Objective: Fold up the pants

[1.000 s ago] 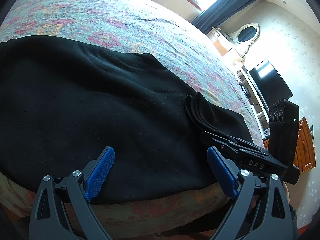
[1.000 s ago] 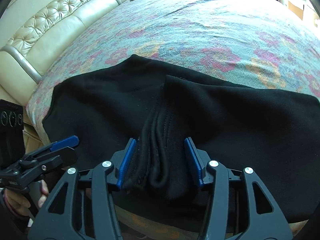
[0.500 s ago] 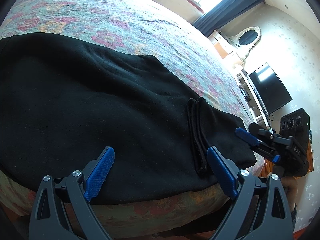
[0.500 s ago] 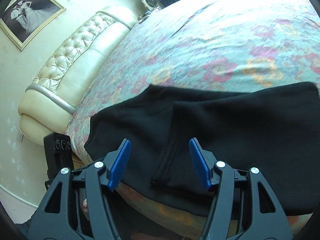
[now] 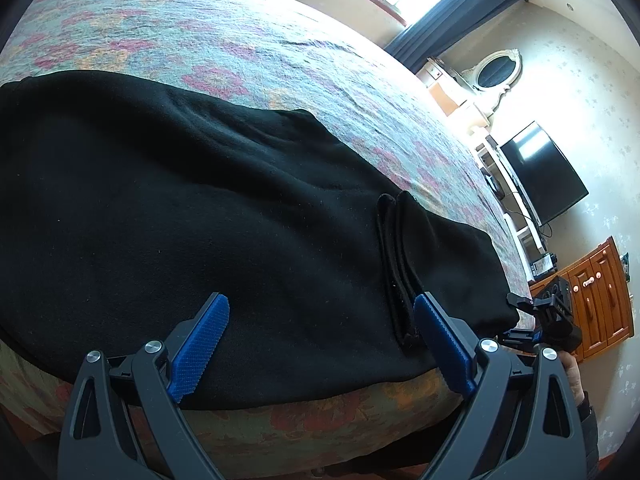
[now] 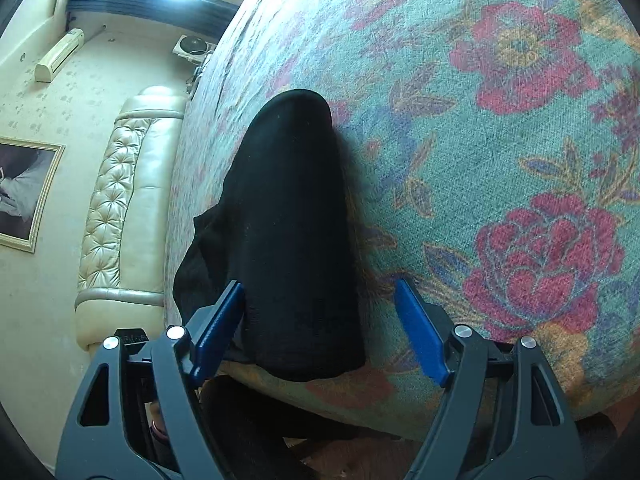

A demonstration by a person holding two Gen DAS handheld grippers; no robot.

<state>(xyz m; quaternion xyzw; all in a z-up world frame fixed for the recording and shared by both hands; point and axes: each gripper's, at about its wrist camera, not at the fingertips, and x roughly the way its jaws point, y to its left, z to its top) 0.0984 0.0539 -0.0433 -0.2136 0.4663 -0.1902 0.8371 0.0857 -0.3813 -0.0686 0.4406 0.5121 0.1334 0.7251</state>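
Black pants (image 5: 200,208) lie folded lengthwise on the floral bedspread (image 5: 200,40), along the near bed edge. A ribbed cuff or waistband (image 5: 394,264) lies on top near their right end. My left gripper (image 5: 320,344) is open and empty, just above the pants' near edge. My right gripper (image 6: 318,332) is open and empty at the pants' right end (image 6: 288,220), seen end-on; its left pad is close to the cloth. The right gripper also shows in the left wrist view (image 5: 540,316), beyond the pants' end.
The bed edge (image 5: 320,420) drops off right below both grippers. A padded cream headboard (image 6: 116,208) is at the far left. A television (image 5: 544,172) and wooden cabinet (image 5: 600,296) stand by the right wall. The bedspread (image 6: 500,160) stretches beyond the pants.
My right gripper let go of the cuff, opened, and swung out past the pants' right end, now looking along them. My left gripper stayed open and almost still.
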